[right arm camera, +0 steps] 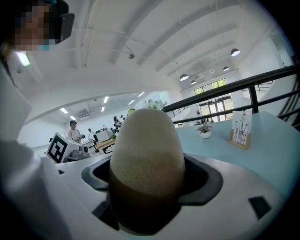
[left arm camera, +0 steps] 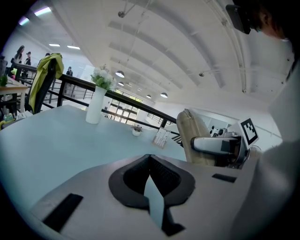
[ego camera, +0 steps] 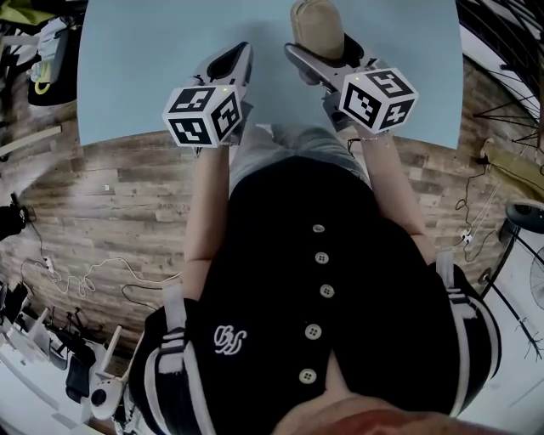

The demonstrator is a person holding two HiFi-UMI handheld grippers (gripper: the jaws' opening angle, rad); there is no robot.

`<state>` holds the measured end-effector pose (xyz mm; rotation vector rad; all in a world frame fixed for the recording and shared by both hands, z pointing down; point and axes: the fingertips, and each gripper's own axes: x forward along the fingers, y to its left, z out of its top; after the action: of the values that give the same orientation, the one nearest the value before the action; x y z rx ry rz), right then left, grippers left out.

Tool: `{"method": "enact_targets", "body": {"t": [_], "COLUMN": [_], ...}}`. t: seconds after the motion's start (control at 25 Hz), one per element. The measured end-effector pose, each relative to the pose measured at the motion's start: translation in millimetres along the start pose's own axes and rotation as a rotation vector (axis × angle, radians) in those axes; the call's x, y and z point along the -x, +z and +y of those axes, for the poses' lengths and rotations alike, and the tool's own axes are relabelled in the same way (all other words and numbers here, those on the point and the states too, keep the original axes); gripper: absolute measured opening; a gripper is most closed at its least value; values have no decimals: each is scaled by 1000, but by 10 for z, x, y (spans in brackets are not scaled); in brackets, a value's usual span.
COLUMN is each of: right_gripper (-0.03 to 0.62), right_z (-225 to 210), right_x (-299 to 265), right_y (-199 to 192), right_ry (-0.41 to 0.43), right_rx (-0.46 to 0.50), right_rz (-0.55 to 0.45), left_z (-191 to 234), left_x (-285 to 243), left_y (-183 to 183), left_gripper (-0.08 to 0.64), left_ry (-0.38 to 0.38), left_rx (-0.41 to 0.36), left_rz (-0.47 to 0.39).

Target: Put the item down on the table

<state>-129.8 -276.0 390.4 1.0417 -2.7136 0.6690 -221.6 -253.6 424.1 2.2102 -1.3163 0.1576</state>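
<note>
A tan oval item [ego camera: 316,25] with a felt-like surface stands between the jaws of my right gripper [ego camera: 310,61], which is shut on it over the near part of the light blue table [ego camera: 153,59]. In the right gripper view the tan item [right arm camera: 146,159] fills the jaws and points up and away. From the left gripper view the same tan item [left arm camera: 191,136] appears upright at the right, held by the right gripper [left arm camera: 216,145]. My left gripper [ego camera: 236,58] hovers beside it on the left, shut and empty, its pads [left arm camera: 161,172] meeting.
On the table's far side stand a white vase of flowers [left arm camera: 96,103], a small potted plant [left arm camera: 136,131] and a card holder [left arm camera: 161,137]. A chair with a yellow jacket [left arm camera: 44,77] stands at the table's left. Below the near edge is wooden floor [ego camera: 110,212] with cables.
</note>
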Motion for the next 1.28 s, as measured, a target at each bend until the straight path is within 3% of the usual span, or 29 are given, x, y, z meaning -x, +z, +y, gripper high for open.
{"method": "enact_targets", "body": {"t": [0.64, 1.28], "right_gripper": [414, 414], "right_z": [-645, -929], "right_x": [-354, -1035], "right_y": [257, 58], "right_ry": [44, 144], "right_rx": [126, 281], "right_rz": [129, 315], "left_z": [128, 532], "left_x": [-557, -844], "left_y": [203, 72], "left_gripper": [9, 9], "left_ry": [32, 87], "left_rx": [43, 103], "left_rz": [4, 55]}}
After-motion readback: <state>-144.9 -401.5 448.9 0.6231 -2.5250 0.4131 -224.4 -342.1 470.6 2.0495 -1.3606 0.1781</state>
